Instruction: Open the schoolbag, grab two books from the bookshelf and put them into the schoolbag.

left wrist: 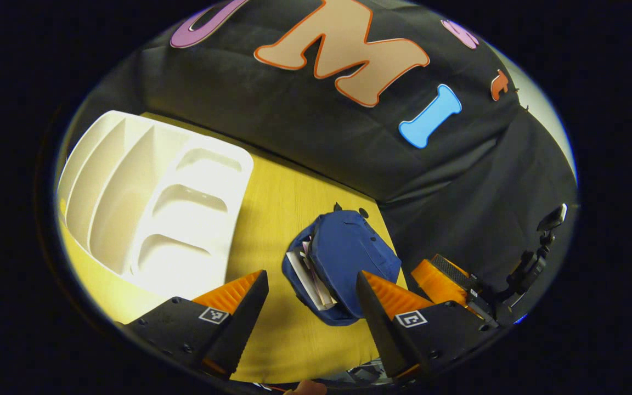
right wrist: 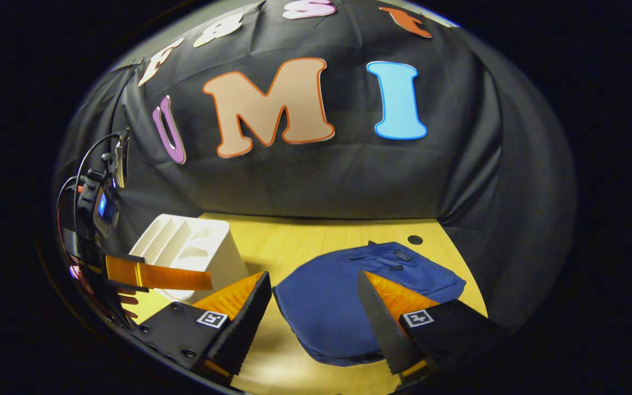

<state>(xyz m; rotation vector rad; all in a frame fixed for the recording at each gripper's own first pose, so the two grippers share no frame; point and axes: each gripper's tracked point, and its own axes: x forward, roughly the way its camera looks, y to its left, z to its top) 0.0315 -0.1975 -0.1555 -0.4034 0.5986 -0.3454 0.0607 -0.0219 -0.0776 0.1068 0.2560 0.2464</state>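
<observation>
- Altogether, two hand-held grippers are present: the left hand-held gripper [left wrist: 311, 299] and the right hand-held gripper [right wrist: 314, 299], each with two orange-and-black fingers.
- Both stand with their jaws spread wide and nothing between the fingers; neither touches anything.
- One blue schoolbag [left wrist: 349, 258] lies on the yellow worktop [left wrist: 283, 208], close to the black cloth wall [left wrist: 305, 126] at the back.
- In the left gripper view the bag's mouth gapes open on its near-left side, and the pale edges of books [left wrist: 311, 277] show inside it; they look like two, though the exact count is hard to tell.
- In the right gripper view the schoolbag [right wrist: 338, 296] lies flat, just beyond the fingers, with its front pocket toward the wall.
- One white bookshelf [left wrist: 151, 208] stands on the worktop, well to the left of the bag; its upright slots and three scooped compartments hold no books.
- In the right gripper view the bookshelf [right wrist: 184, 249] sits beside the bag, with the left hand-held gripper's orange fingers hanging in front of it.
- In the left gripper view the right hand-held gripper hovers just right of the bag.
</observation>
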